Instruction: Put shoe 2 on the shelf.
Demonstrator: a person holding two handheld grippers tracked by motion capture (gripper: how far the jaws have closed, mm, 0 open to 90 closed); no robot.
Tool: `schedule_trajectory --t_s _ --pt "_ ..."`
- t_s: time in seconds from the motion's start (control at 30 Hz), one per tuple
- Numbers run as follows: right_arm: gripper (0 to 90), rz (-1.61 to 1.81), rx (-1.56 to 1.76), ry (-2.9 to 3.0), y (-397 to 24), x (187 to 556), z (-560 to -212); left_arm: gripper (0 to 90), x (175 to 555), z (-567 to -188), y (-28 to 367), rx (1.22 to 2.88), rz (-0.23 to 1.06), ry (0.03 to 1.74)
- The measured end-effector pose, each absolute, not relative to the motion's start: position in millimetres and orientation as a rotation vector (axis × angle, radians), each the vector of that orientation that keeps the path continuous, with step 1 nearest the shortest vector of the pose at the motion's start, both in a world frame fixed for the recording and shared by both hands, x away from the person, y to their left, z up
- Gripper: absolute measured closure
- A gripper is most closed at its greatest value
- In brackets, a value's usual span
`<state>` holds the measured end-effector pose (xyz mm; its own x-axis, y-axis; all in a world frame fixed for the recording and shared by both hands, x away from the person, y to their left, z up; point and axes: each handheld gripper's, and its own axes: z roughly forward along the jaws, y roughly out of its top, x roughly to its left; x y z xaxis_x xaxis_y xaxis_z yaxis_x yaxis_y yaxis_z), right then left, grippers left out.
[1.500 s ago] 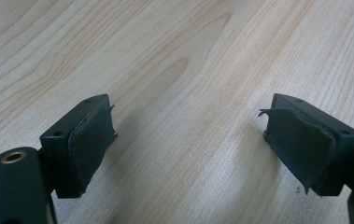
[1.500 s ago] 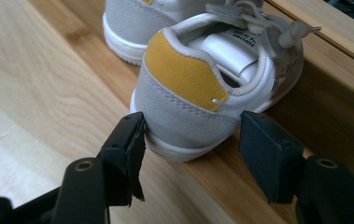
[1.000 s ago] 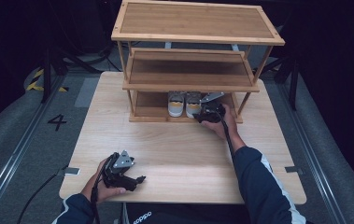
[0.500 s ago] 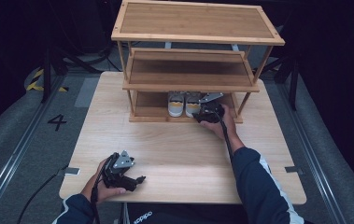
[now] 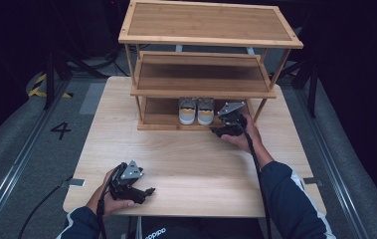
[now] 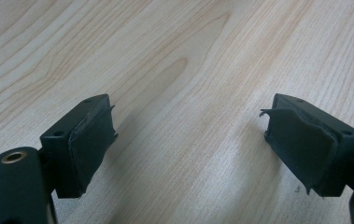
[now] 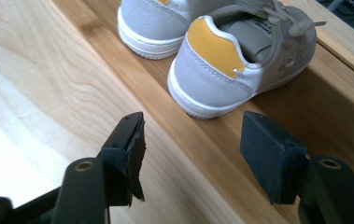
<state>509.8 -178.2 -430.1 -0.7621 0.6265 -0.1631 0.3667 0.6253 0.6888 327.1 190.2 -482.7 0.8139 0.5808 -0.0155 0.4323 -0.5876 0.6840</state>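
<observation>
A pair of small grey sneakers (image 5: 196, 110) with yellow heel tabs stands on the bottom shelf of a bamboo rack (image 5: 211, 22), heels toward me. In the right gripper view the nearer sneaker (image 7: 221, 65) sits just beyond the jaws and the other sneaker (image 7: 156, 23) lies farther left. My right gripper (image 5: 219, 130) hovers at the shelf's front edge, right of the pair; the right gripper (image 7: 193, 135) is open, its jaws have just been opening, and nothing is between them. My left gripper (image 5: 146, 193) rests near the table's front left; the left gripper (image 6: 188, 126) is open over bare wood.
The rack has three tiers; its middle shelf (image 5: 201, 74) and top hold nothing. Slanted legs (image 5: 263, 107) flank the bottom shelf board (image 7: 333, 107). The light wooden table (image 5: 201, 164) stretches between my hands. Dark floor with rails surrounds it.
My right gripper has drawn slightly right and away from the sneakers. The left hand has kept still.
</observation>
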Motion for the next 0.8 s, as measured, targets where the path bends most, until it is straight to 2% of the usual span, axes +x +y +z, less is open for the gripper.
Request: schedule_trajectory --t_s 0.8 --pt "37.0 0.823 0.627 2.583 -215.3 450.4 -413.3 15.3 326.9 -482.8 190.1 2.288 0.274 0.742"
